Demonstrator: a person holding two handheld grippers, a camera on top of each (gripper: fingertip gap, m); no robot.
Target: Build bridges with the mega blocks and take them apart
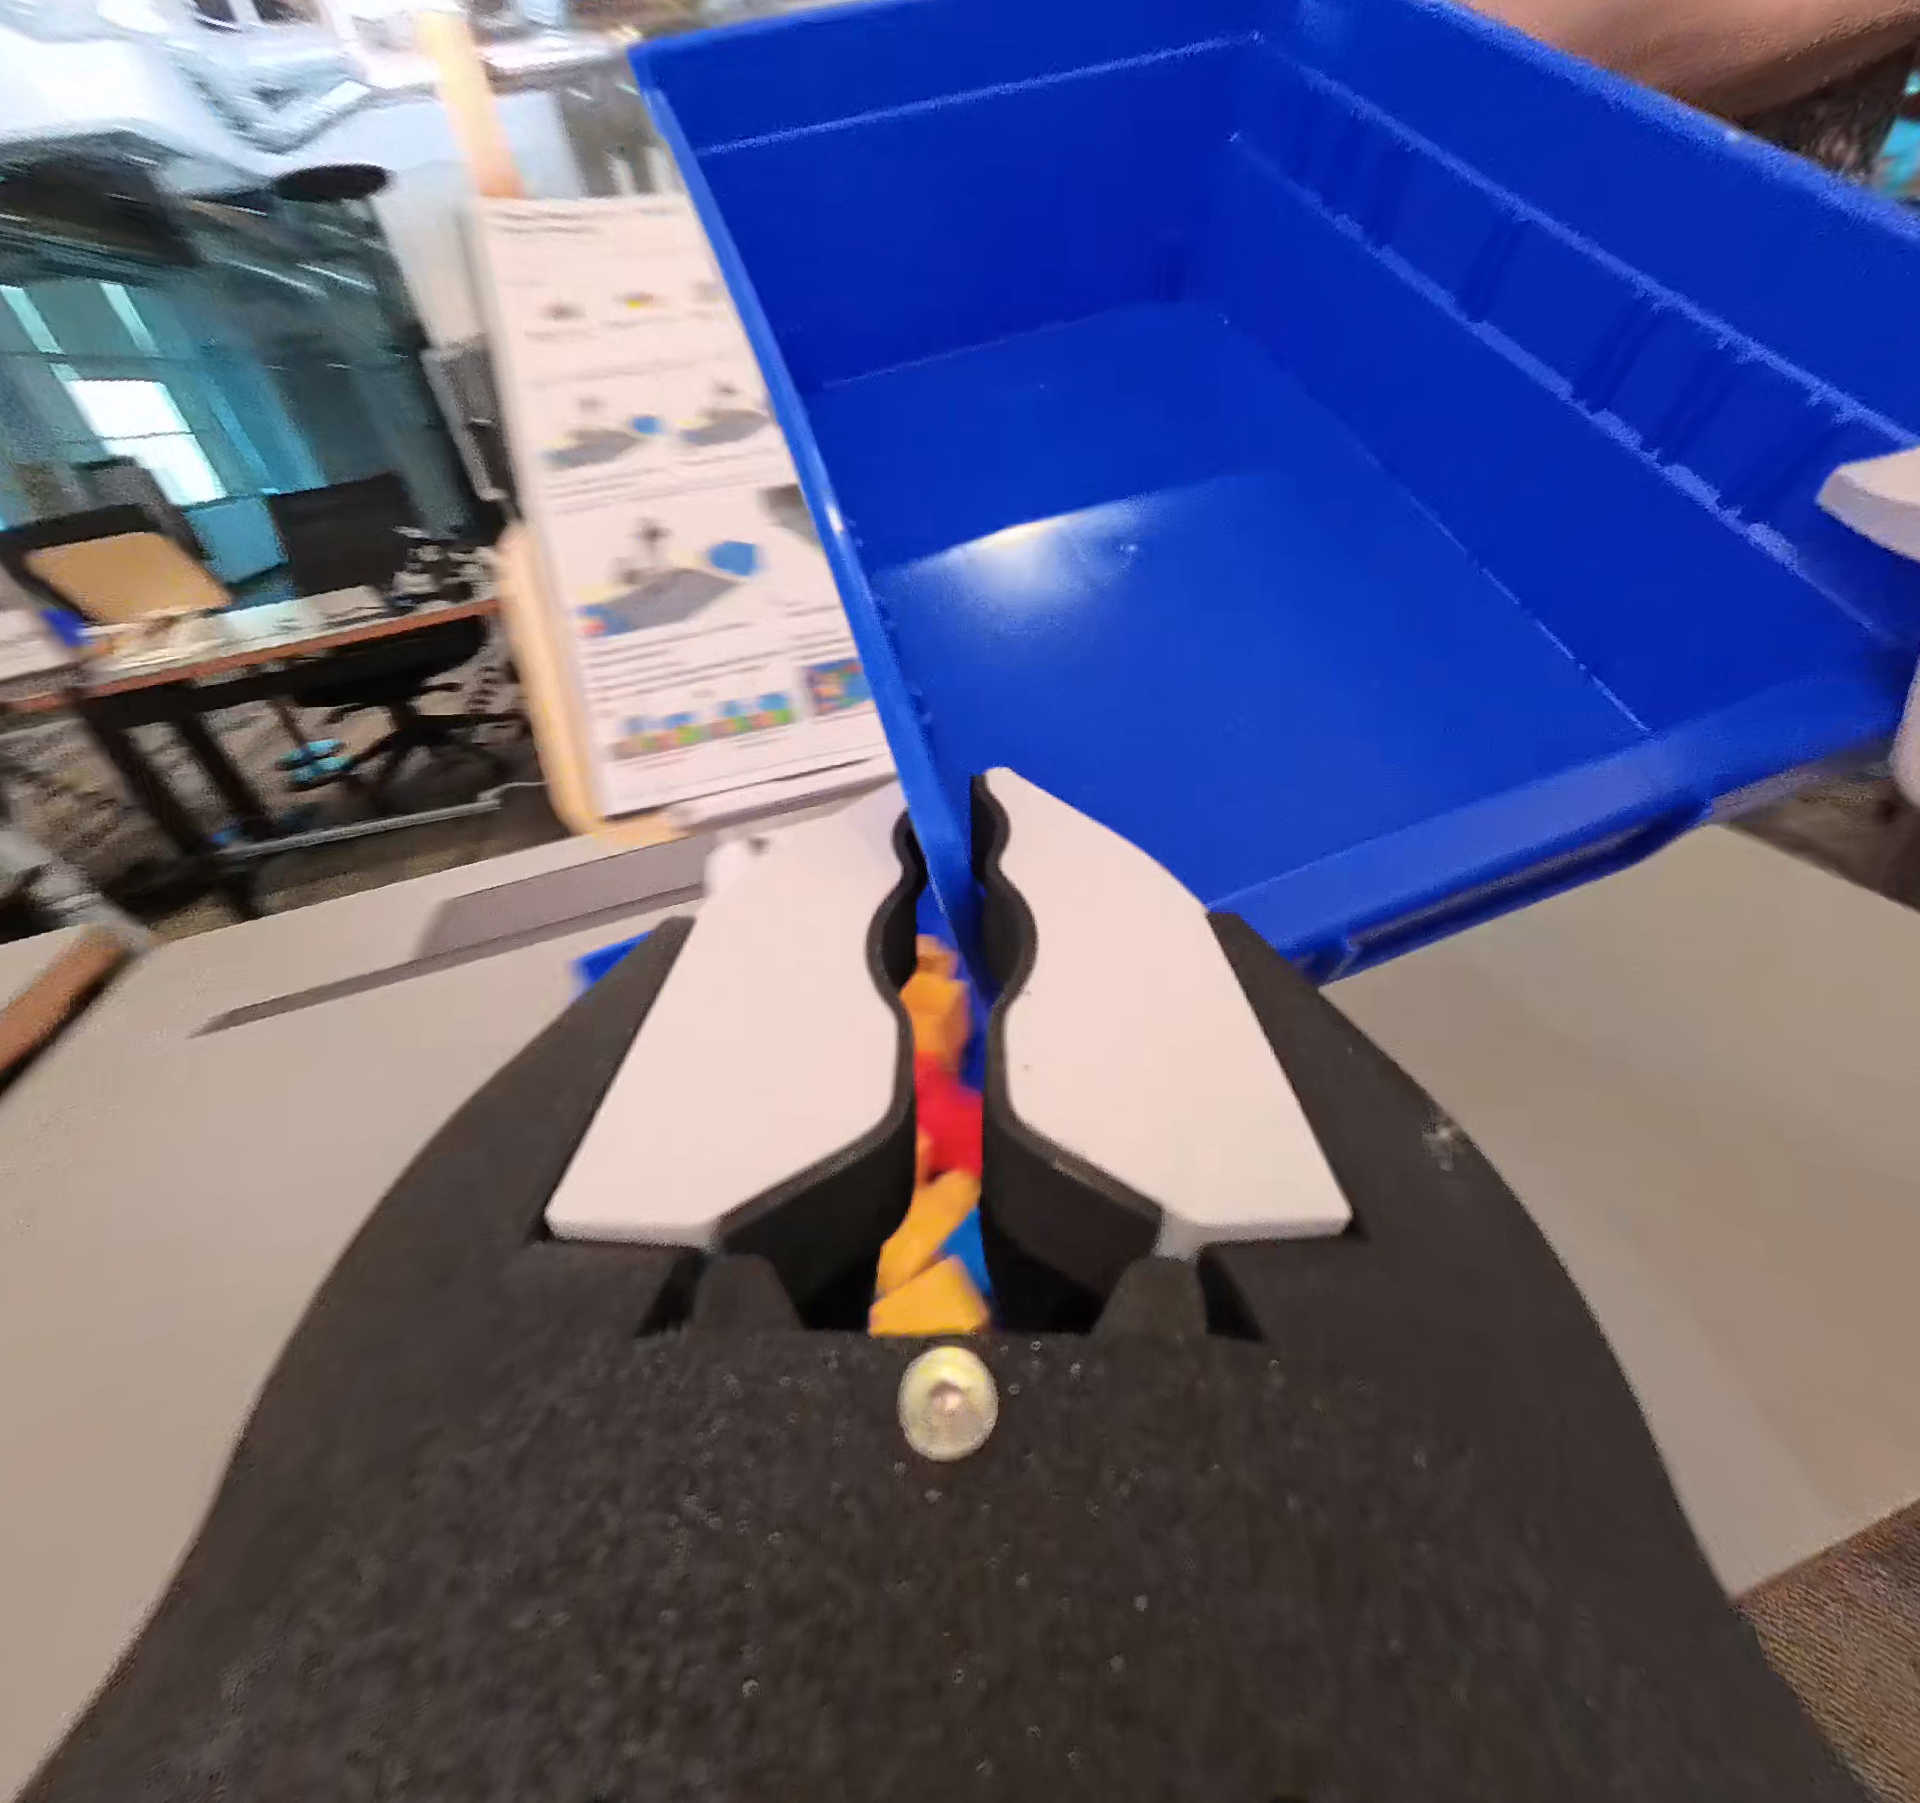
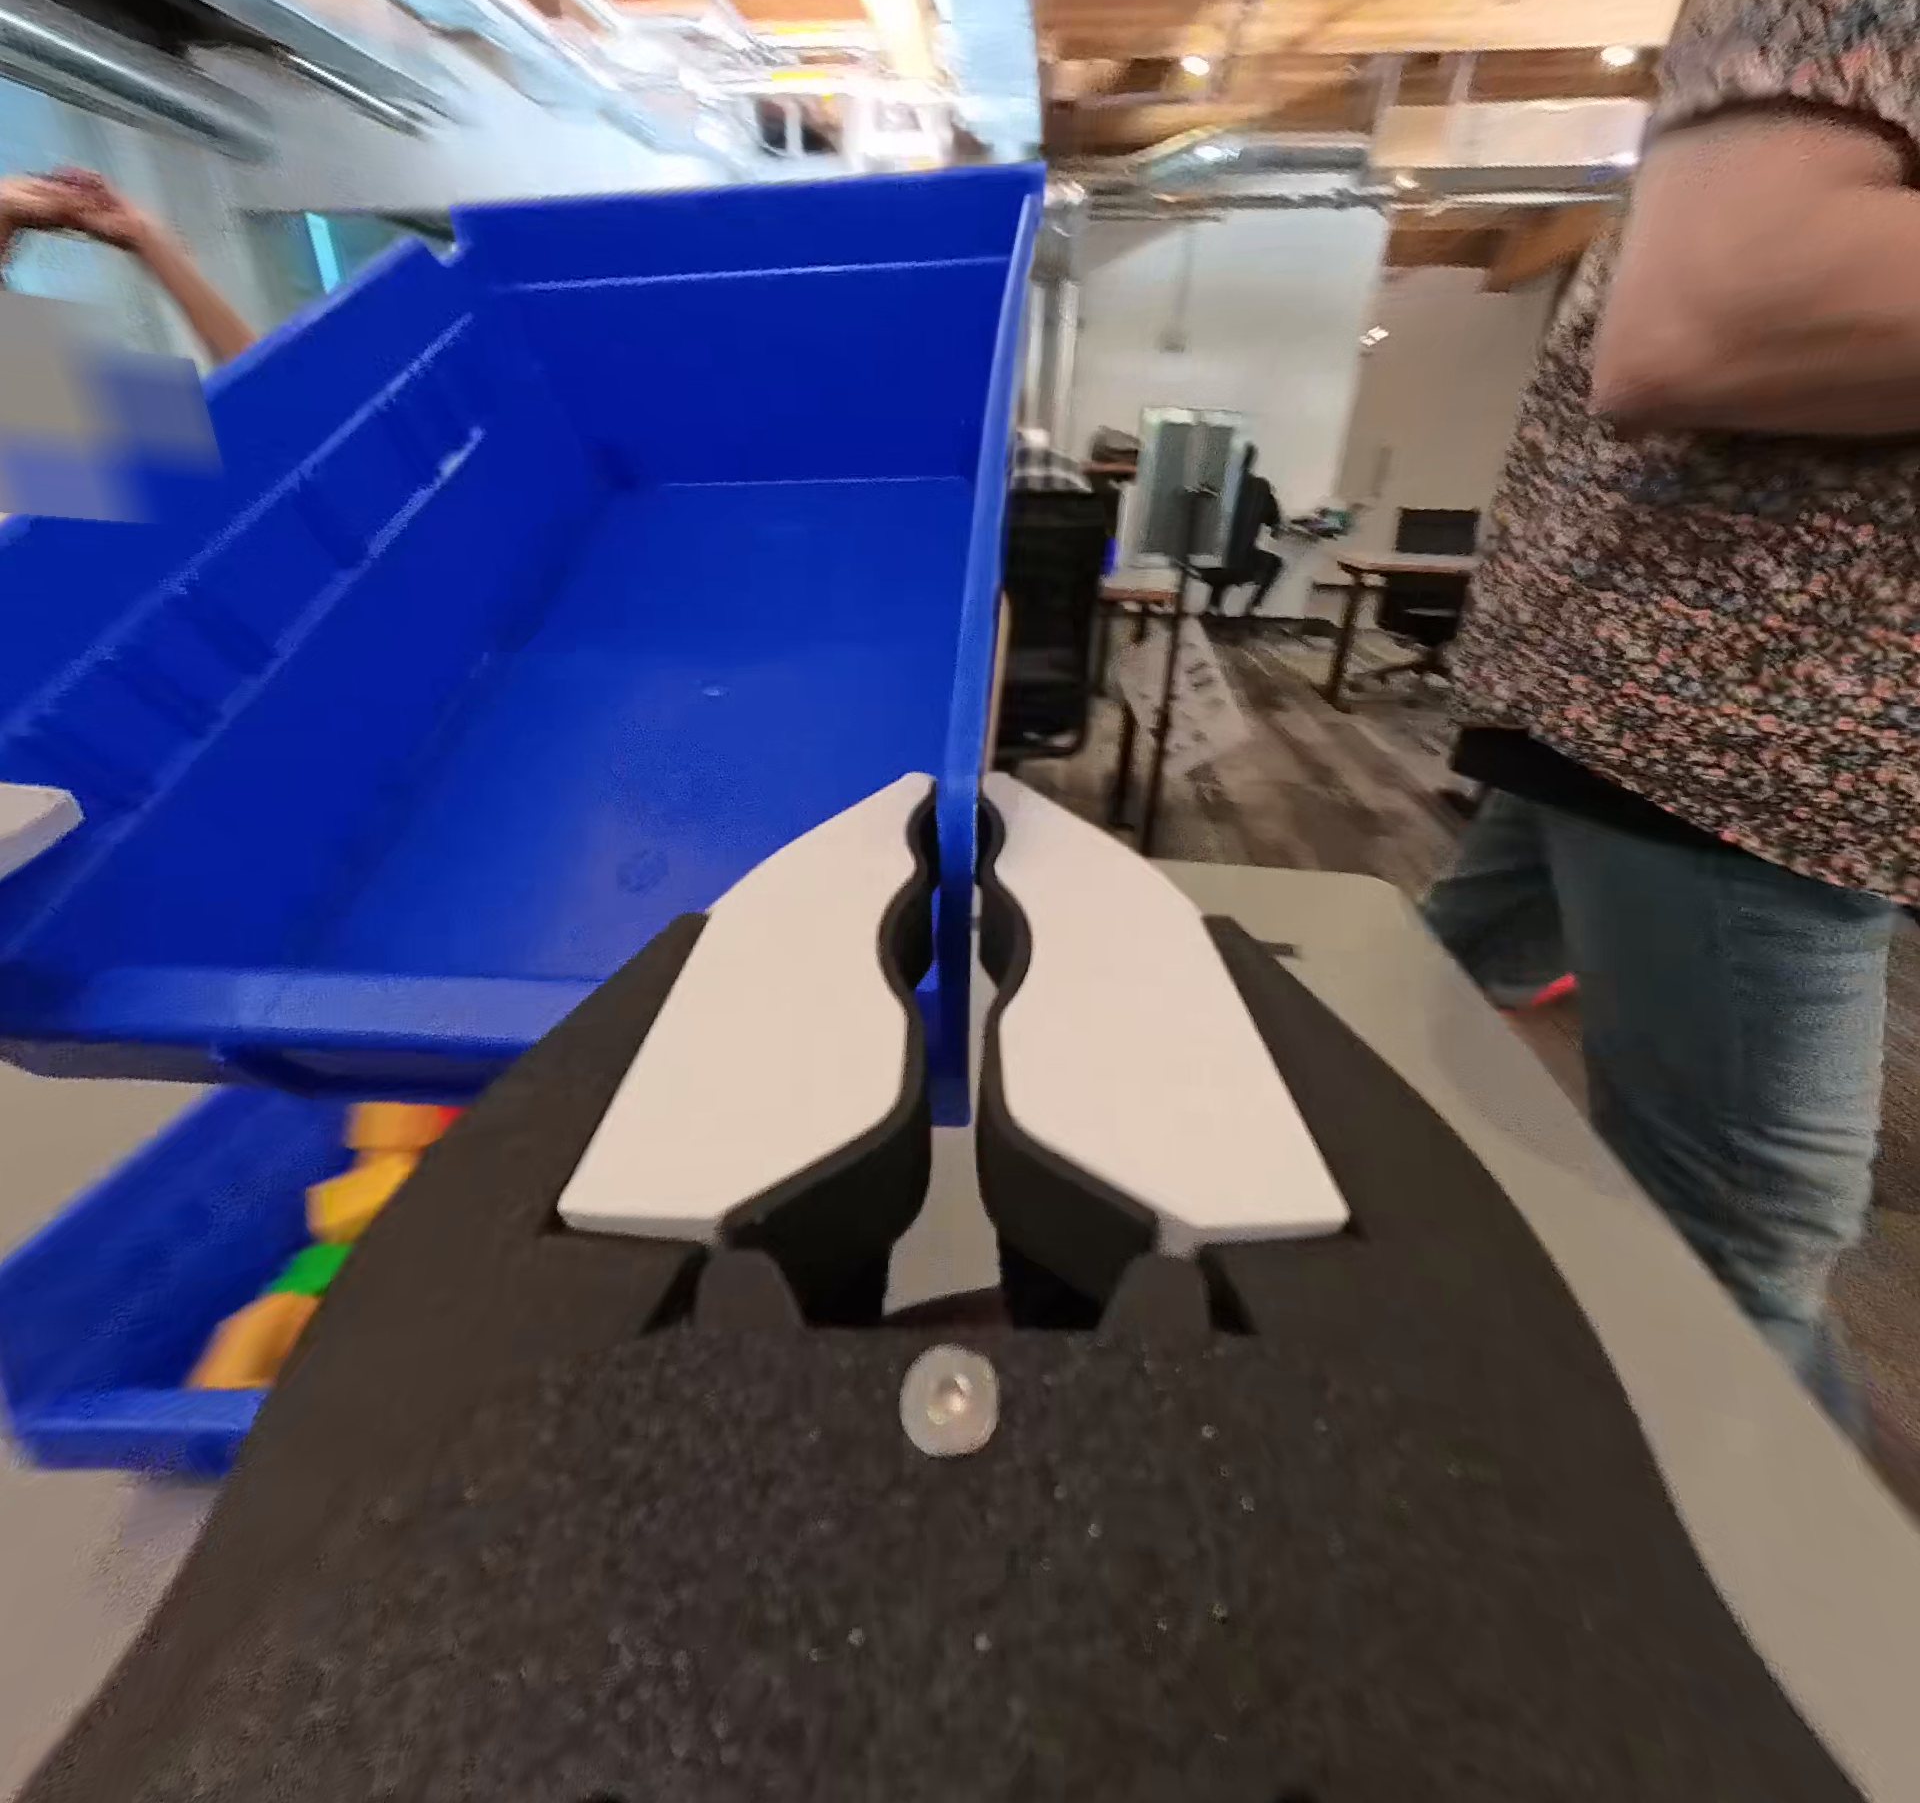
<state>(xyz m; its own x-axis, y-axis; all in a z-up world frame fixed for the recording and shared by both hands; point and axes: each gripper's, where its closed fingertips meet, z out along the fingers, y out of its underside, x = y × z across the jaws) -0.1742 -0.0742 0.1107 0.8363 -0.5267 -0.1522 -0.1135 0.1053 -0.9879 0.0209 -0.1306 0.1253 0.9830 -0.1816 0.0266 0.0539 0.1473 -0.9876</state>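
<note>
My left gripper [image 1: 951, 880] is clamped on one side wall of the empty blue plastic rectangular bin [image 1: 1299, 610]; my right gripper [image 2: 956, 880] is pinched on the opposite side wall of that bin [image 2: 623, 693]. Both pairs of fingers are closed tight on thin blue wall, no gap visible.

The bin is held off the grey table [image 1: 1558, 1182], tilted, interior bare. In the left wrist view its long axis runs from 6 o'clock toward 12, with the bin spreading toward 2 o'clock. In the right wrist view it fills 9 to 11 o'clock.

The mega blocks [image 2: 312, 1265], orange, yellow, green and red plastic, lie in a second blue bin [image 2: 125, 1338] on the table at 8 o'clock, below the lifted one. Left view shows them [image 1: 930, 1223] only between my fingers. Their individual axes are too blurred to read.

Person in patterned shirt [image 2: 1714, 610] at 3 o'clock.
</note>
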